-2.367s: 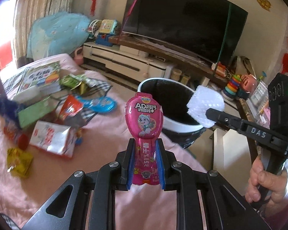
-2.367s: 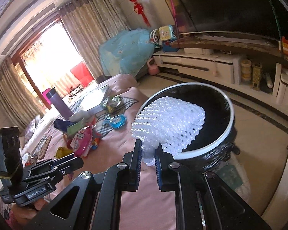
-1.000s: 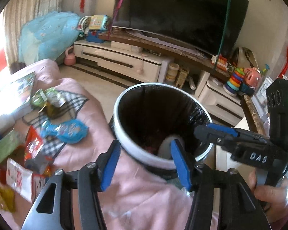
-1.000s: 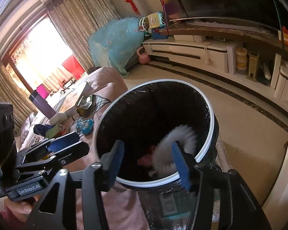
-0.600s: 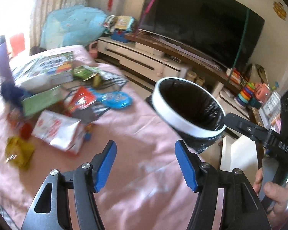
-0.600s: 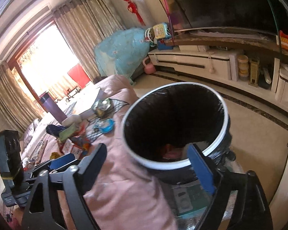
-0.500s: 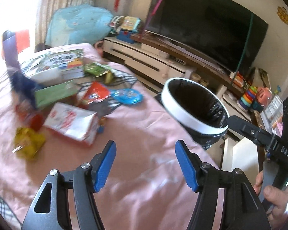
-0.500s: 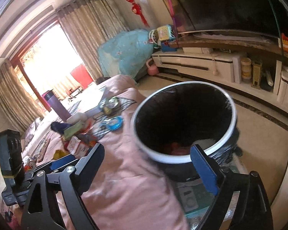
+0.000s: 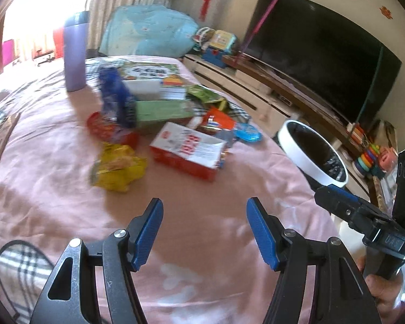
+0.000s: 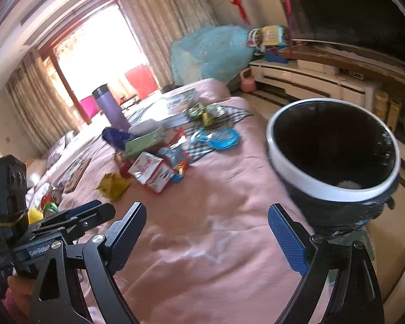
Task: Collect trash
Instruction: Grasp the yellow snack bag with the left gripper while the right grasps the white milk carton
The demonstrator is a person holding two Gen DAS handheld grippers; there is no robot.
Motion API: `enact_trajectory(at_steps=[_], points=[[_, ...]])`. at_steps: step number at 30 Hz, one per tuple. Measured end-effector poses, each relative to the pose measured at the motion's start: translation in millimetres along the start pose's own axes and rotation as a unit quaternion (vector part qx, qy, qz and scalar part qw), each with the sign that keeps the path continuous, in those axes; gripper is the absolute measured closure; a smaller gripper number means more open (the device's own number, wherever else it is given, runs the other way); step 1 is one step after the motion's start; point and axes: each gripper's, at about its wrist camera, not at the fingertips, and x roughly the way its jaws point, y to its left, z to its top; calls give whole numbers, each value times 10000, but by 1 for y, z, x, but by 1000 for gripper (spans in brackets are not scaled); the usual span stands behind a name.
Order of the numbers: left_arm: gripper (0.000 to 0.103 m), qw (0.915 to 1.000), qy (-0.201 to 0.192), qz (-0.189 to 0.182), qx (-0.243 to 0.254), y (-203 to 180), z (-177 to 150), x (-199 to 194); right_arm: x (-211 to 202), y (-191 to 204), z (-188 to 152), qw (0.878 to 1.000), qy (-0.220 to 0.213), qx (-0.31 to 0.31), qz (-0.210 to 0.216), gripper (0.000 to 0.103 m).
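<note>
Left wrist view is showing the left gripper [image 9: 203,232] spread wide and carrying nothing, now swinging back over the pink bedspread [image 9: 54,189] toward the yellow wrapper [image 9: 117,168] and red-and-white carton [image 9: 187,151]. Its pink pouch is gone, so that drop looks done. Right gripper [image 10: 206,237] is likewise gaping after shedding its white foam. Inside the trash bin [image 10: 334,191], only a white sliver is showing; motion blur is smearing the remaining litter.

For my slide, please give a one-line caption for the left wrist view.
Open left gripper hovers over pink bedspread, facing yellow wrapper, red-and-white carton and trash bin.
</note>
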Motion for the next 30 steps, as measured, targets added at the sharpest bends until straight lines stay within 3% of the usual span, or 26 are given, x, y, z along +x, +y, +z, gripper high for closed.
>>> enact_trajectory(at_steps=[13, 24, 30], points=[[39, 9988, 86, 386, -300, 57, 12, -4, 38, 53, 3, 9952, 291, -849, 385, 10], [36, 9981, 305, 532, 36, 76, 41, 38, 81, 89, 21, 9800, 513, -1848, 529, 12], [37, 9984, 364, 441, -5, 88, 47, 61, 114, 98, 24, 9703, 759, -2255, 436, 20]])
